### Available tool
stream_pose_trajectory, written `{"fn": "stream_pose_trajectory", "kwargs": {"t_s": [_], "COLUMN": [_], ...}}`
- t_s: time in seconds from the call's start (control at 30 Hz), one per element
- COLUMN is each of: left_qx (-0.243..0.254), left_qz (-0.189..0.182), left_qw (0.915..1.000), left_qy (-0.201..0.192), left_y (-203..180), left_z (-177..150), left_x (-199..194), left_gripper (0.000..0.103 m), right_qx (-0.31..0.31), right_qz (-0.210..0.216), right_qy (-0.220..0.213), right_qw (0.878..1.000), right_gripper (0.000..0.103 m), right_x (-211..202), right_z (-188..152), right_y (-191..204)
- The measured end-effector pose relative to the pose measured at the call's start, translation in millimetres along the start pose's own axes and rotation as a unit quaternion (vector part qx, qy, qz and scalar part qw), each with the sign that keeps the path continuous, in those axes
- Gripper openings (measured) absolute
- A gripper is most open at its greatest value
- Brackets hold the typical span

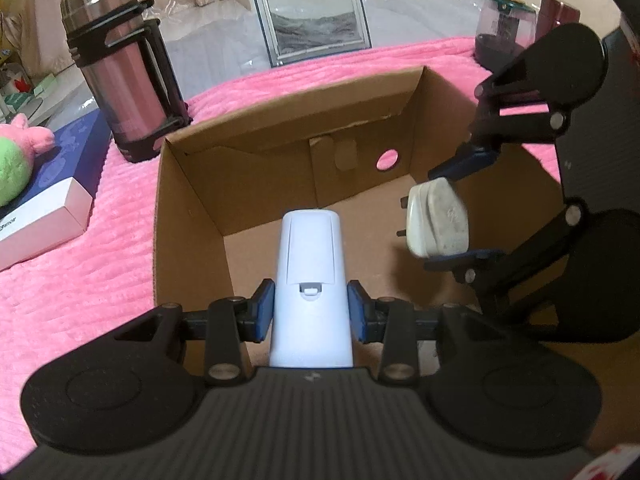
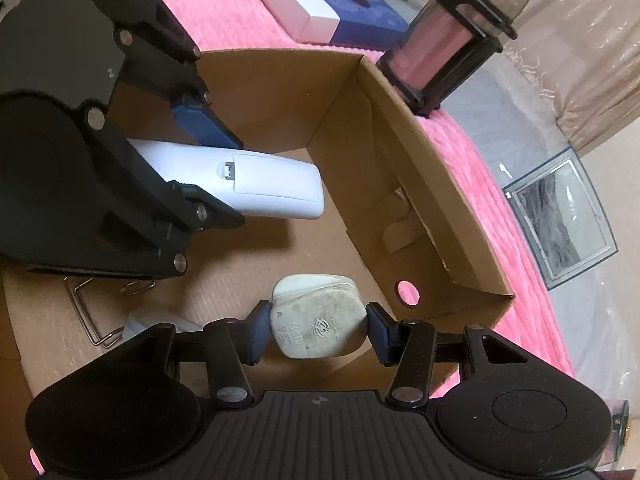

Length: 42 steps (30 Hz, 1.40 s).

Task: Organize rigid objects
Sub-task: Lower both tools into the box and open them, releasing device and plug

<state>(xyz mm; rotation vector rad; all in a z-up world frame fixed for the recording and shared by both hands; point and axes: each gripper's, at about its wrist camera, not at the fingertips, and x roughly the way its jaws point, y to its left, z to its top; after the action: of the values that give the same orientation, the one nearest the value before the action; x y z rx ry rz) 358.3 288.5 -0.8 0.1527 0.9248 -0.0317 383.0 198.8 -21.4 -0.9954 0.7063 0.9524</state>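
Note:
An open cardboard box sits on a pink blanket. My left gripper is shut on a white remote control, back side up, held over the box's inside. My right gripper is shut on a white fused plug adapter, also above the box floor, to the right of the remote. Its metal pins show in the left wrist view.
On the box floor lie a metal wire clip and a small white item. Around the box stand a steel flask, a framed picture, a white carton, a plush toy and jars.

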Motion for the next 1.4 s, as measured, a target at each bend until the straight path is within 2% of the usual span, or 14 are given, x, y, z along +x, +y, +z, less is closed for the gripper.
{"fn": "stream_pose_trajectory", "kwargs": {"t_s": [0.37,0.67,1.4], "left_qx": [0.005,0.014,0.008], "left_qz": [0.008,0.011,0.013], "left_qw": [0.9993,0.9988,0.9993], "left_qy": [0.035,0.046,0.035], "left_y": [-4.1,-7.0,-5.1], "left_z": [2.5,2.9,2.6], "left_x": [16.9,24.7,19.0], "left_gripper": [0.034,0.034,0.034], "right_qx": [-0.004,-0.007,-0.007], "right_qz": [0.012,0.012,0.014], "right_qy": [0.022,0.030,0.035], "right_qw": [1.000,0.999,0.999], "right_gripper": [0.047,0.047,0.047], "right_x": [14.0,18.7,19.2], "right_z": [-0.3,-0.6,1.0], "right_y": [-2.4,-3.7,-3.6]}}
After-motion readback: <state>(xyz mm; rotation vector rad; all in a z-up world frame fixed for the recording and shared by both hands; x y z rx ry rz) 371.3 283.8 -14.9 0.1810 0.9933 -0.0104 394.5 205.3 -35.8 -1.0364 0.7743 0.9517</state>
